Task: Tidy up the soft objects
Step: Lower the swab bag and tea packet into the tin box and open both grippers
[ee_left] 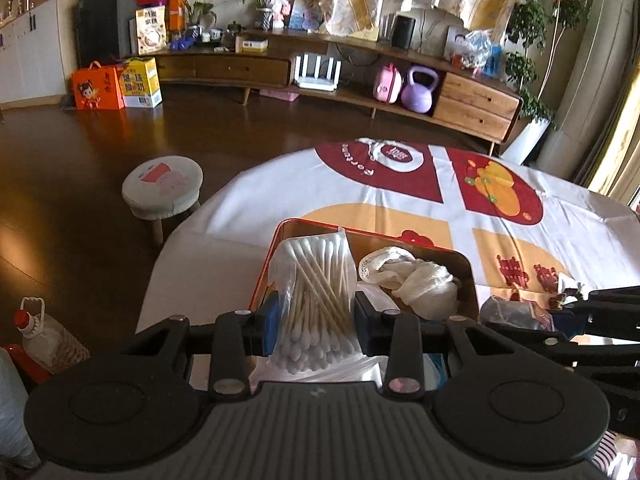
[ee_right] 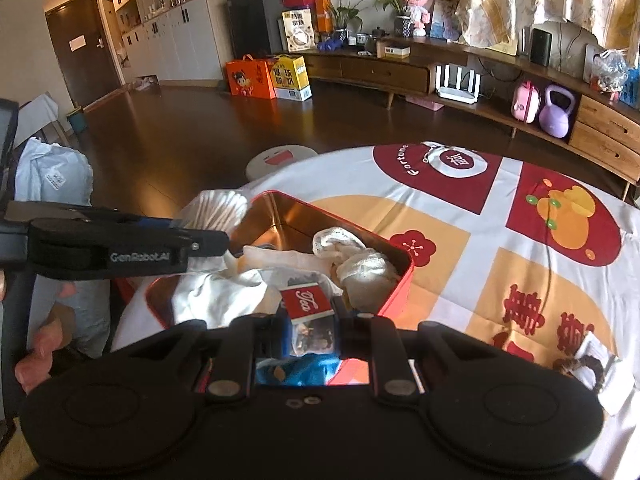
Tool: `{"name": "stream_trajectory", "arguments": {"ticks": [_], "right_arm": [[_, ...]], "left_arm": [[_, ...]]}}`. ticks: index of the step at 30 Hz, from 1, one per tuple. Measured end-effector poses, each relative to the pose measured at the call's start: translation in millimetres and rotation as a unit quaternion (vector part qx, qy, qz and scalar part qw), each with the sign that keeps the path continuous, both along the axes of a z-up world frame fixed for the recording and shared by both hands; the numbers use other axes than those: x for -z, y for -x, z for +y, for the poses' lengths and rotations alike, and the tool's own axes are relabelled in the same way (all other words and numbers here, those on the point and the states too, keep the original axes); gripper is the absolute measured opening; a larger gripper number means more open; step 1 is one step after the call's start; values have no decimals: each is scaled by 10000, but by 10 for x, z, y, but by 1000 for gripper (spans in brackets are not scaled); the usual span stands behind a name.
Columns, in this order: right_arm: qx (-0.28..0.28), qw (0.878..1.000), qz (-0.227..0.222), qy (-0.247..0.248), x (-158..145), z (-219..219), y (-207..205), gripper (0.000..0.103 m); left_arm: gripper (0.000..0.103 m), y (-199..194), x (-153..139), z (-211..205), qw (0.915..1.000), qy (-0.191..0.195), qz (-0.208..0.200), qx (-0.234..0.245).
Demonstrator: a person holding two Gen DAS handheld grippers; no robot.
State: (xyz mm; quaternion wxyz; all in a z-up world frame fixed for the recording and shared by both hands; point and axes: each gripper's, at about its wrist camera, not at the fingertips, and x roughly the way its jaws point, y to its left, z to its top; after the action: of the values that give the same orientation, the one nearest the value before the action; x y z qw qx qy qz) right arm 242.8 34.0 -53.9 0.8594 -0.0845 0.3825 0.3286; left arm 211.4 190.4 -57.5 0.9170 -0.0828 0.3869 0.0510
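Both loaded: left gripper (ee_left: pixel 316 322) pinches the cotton swab bag (ee_left: pixel 312 300), right gripper (ee_right: pixel 312 330) clamps a tea packet (ee_right: pixel 306 304), apparently for dropping into the red tin (ee_right: pixel 400 284).

A: What do the right tongs (ee_right: pixel 310 330) hold?

B: A clear packet with a red "Tea" label (ee_right: pixel 307 304), pinched between the blue pads, just over the near edge of the red tin (ee_right: pixel 394 292).

A: What's in the tin?

B: White cloth (ee_right: pixel 352 258) bundled inside. The left tongs (ee_right: pixel 224 240) reach over its left side, gripping a bag of cotton swabs (ee_right: pixel 218 210). The tin sits on the bench's patterned cloth (ee_right: pixel 460 260).
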Motion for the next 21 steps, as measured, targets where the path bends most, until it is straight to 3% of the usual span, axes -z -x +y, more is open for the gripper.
{"name": "stream_trajectory", "arguments": {"ticks": [21], "right_arm": [[-233,9976,173,629,474,361,-337,22]], "left_arm": [[37,-616,426,-64,9969,-266,634,380]]}}
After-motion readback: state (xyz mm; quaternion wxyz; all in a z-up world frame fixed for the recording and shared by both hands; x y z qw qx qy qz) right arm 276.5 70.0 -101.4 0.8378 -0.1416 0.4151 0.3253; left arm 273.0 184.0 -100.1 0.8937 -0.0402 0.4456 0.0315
